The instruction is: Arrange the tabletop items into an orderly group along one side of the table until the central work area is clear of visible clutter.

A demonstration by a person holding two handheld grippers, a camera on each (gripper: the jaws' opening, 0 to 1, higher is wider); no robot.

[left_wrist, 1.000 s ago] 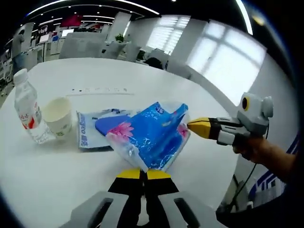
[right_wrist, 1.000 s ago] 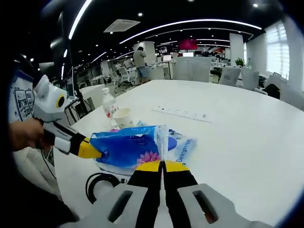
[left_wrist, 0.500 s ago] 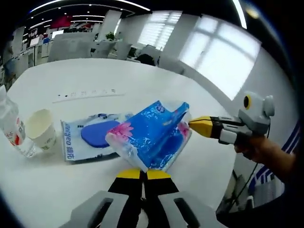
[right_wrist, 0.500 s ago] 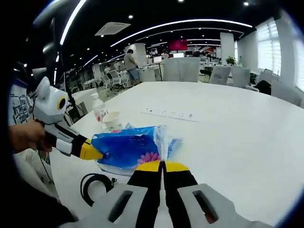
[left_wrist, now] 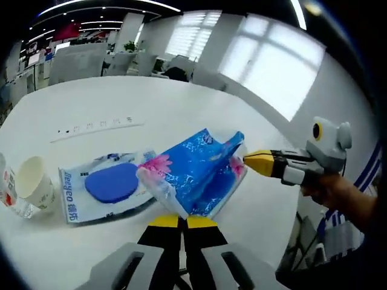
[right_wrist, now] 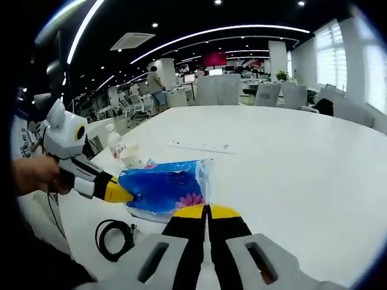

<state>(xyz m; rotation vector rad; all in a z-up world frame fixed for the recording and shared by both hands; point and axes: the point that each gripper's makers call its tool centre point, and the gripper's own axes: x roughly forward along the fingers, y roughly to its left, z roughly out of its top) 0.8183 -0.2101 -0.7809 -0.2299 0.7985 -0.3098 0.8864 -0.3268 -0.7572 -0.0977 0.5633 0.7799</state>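
Both jaw pairs clenched on the blue tissue pack (left_wrist: 196, 172): my left gripper (left_wrist: 182, 221) pinches one end of its plastic wrap, my right gripper (right_wrist: 206, 211) pinches the opposite end. Pack hangs stretched between them, lifted off the white table (left_wrist: 121, 109), near the table edge. Under and behind it a wet-wipes pack (left_wrist: 103, 184) lies flat on the table. Paper cup (left_wrist: 33, 181) upright just beside the wipes; water bottle (right_wrist: 115, 142) stands beside the cup, possibly touching it, too small to tell. Black cable coil (right_wrist: 115, 238) on the table by the left gripper. Power strip (right_wrist: 199, 145) mid-table, well apart from the rest.
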